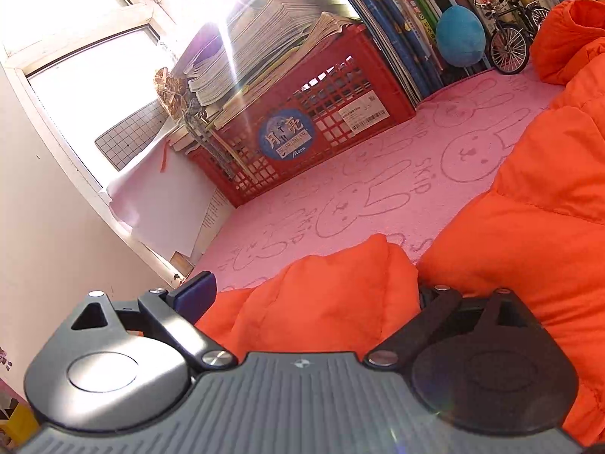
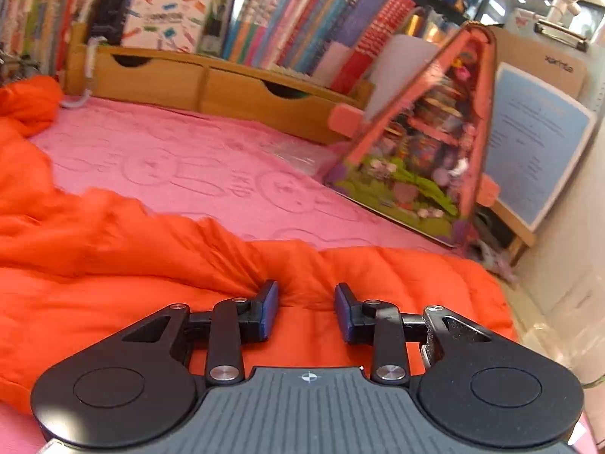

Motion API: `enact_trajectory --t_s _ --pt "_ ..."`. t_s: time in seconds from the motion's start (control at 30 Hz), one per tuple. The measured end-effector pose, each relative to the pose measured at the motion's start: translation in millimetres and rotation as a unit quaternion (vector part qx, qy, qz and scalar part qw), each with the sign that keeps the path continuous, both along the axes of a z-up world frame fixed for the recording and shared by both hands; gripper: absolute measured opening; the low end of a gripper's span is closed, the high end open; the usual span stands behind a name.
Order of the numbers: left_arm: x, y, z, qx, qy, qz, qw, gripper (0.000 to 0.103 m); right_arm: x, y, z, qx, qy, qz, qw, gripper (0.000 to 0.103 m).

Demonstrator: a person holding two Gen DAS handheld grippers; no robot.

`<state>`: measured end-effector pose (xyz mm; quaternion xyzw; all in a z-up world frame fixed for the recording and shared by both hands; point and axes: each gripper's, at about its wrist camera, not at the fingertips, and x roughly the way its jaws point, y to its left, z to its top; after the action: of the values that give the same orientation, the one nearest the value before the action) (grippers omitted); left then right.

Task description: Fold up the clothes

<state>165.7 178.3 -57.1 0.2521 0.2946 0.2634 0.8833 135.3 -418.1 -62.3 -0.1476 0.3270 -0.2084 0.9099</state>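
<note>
Right wrist view: one orange jacket [image 2: 113,265], one claw [image 2: 306,312].

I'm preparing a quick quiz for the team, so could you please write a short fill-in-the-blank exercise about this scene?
1. The puffy jacket lying on the pink rabbit-print cloth is ____ in colour.
2. The stacked booklets sit in a ____ plastic crate.
3. Beside the blue plush ball stands a miniature ____.
4. The left tongs have a puffy fold of the ____ between their fingers.

Missing words: orange; red; bicycle; jacket
</note>
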Motion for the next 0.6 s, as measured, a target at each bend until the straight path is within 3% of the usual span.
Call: enact_trajectory --t_s 0.1,0.13,0.2,0.27,0.3,0.37,0.5,0.57,0.6 --pt "-4 -5 6 -0.010 -0.003 0.008 0.9999 0.094 13 -29 -11 -0.084 0.033 -0.097 0.991 0.034" --pt "-6 -8 8 -0.014 -0.004 0.011 0.9998 0.081 12 -33 -13 -0.098 0.038 -0.110 0.988 0.034" --pt "-21 -22 23 -0.031 -0.040 -0.013 0.9986 0.075 -1 -27 -9 -0.085 0.024 -0.087 0.992 0.034" --pt "-42 -49 51 -0.066 -0.090 -0.093 0.9894 0.075 -17 -15 1 -0.055 -0.003 -0.035 0.998 0.043" --pt "-48 -70 67 -0.083 -0.098 -0.148 0.9806 0.075 -21 -10 6 -0.036 -0.013 -0.008 0.999 0.051" --pt "-50 -120 85 -0.112 -0.092 -0.249 0.9576 0.076 -23 -4 20 0.016 -0.034 0.027 0.999 0.053" --pt "-44 -230 96 -0.152 -0.052 -0.413 0.8964 0.077 -13 -6 40 0.164 -0.066 0.083 0.981 0.053" --pt "-30 -286 82 -0.141 -0.025 -0.450 0.8814 0.077 -3 -5 42 0.188 -0.062 0.089 0.976 0.053" --pt "-21 -305 73 -0.141 -0.008 -0.455 0.8790 0.076 2 -3 40 0.181 -0.056 0.085 0.978 0.053"
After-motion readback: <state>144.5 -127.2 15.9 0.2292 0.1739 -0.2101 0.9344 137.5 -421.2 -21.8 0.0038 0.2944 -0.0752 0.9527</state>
